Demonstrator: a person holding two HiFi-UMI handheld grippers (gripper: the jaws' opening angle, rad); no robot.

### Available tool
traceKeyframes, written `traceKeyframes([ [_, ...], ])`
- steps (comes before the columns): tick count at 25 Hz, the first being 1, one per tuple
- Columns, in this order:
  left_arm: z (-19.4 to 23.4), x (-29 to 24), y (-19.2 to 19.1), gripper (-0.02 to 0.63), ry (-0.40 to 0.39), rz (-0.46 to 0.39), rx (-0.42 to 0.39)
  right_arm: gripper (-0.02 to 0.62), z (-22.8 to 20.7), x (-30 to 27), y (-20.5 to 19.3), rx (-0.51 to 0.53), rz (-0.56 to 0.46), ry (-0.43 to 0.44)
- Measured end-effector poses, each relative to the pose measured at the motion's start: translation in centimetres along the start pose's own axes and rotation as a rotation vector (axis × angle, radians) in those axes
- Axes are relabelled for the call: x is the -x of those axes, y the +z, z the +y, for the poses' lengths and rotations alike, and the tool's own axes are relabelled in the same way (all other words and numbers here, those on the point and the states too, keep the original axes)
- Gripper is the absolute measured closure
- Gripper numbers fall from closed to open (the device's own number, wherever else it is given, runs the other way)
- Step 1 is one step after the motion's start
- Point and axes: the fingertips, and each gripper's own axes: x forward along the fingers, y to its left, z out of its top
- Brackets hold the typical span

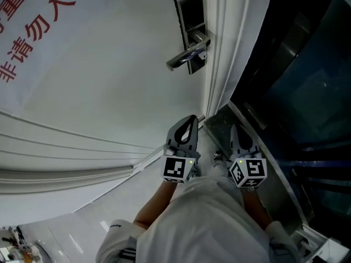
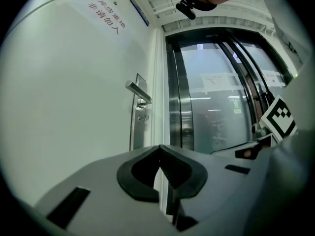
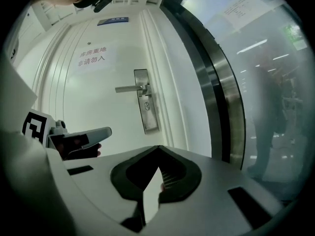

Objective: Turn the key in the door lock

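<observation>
Closed on nothing, the left gripper [image 2: 160, 147] and right gripper [image 3: 157, 147] were well apart from the white door [image 3: 98, 107]; the approach appeared to be the step in hand. The lock plate [image 3: 149, 119] stood upright near the door's edge, long axis vertical, with its lever handle [image 3: 129, 88] pointing level toward mid-door. Any key was too small to discern. Next, one gripper would likely need to open at the keyhole [image 3: 147, 105].

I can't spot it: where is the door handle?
Head view, upper middle: the door handle juts from its lock plate near the right edge of the white door.
</observation>
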Motion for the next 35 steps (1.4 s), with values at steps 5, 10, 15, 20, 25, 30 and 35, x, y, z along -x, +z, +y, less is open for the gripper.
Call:
traceKeyframes([
  [5,1.2,-2.3,1.6,0.597,0.06,-0.03,-0.011,0.601,-0.4,-3.8,2.9,0.06,-0.011,0.081],
  [10,2.2,-4.0,1.7,0.597,0.115,-0.032,-0.006,0.601,-0.5,-6.7,4.8,0.122,-0.022,0.152],
  [15,2.9,-5.0,2.1,0.597,0.16,-0.04,-0.021,0.601,0.0,-9.4,6.7,0.254,-0.037,0.22],
  [20,4.2,-4.5,2.5,0.597,0.223,-0.046,-0.029,0.601,2.0,-11.6,8.8,0.485,-0.052,0.268],
  [25,5.2,-3.8,3.2,0.597,0.266,-0.06,-0.037,0.601,4.0,-13.3,11.1,0.784,-0.103,0.279],
  [30,5.6,-3.6,3.8,0.597,0.281,-0.065,-0.045,0.54,5.2,-15.1,12.1,1.041,-0.092,0.264],
  [35,5.4,-3.3,3.8,0.597,0.293,-0.073,-0.035,0.479,6.2,-16.1,12.6,1.203,-0.116,0.25],
])
